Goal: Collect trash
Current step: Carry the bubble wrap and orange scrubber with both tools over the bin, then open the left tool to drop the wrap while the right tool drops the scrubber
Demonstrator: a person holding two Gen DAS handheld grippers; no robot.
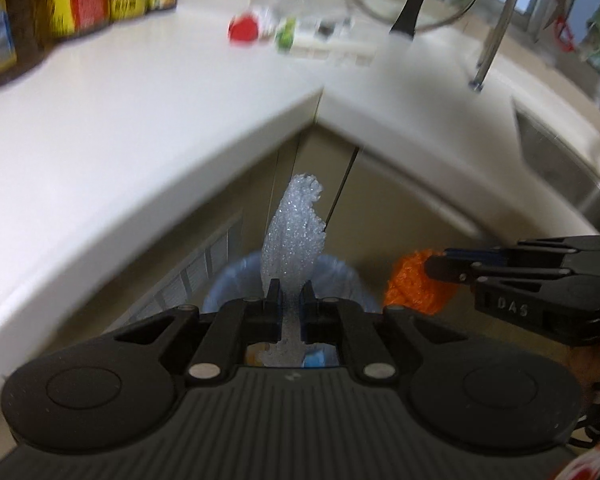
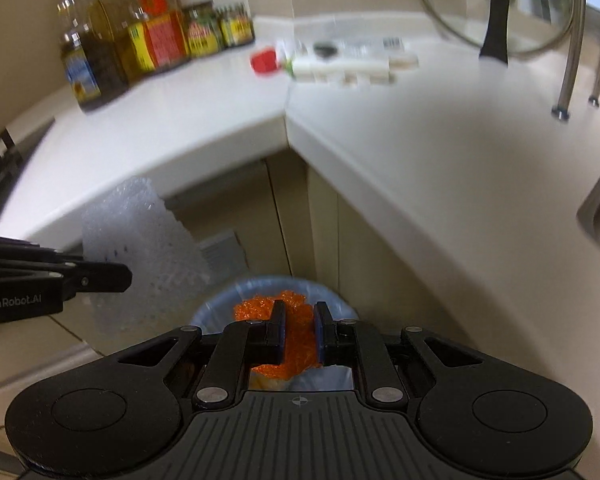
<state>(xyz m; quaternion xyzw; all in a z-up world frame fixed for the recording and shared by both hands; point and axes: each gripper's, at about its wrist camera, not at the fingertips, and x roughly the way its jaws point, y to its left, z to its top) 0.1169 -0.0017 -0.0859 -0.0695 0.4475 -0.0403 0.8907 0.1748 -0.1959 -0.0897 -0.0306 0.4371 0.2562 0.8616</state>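
Both pieces of trash gripped above the bin.
Your left gripper (image 1: 291, 300) clamps a clear bubble-wrap sheet (image 1: 296, 232); your right gripper (image 2: 300, 320) clamps an orange mesh wad (image 2: 296, 340). Both hang over the blue-lined bin (image 2: 340, 300) at 6 o'clock, below the white counter corner (image 2: 288, 120); bottles (image 2: 148, 44) stand at 10 o'clock.

The bin (image 2: 274, 292) mouth lies open below, hemmed by the countertop (image 2: 420, 152) corner.
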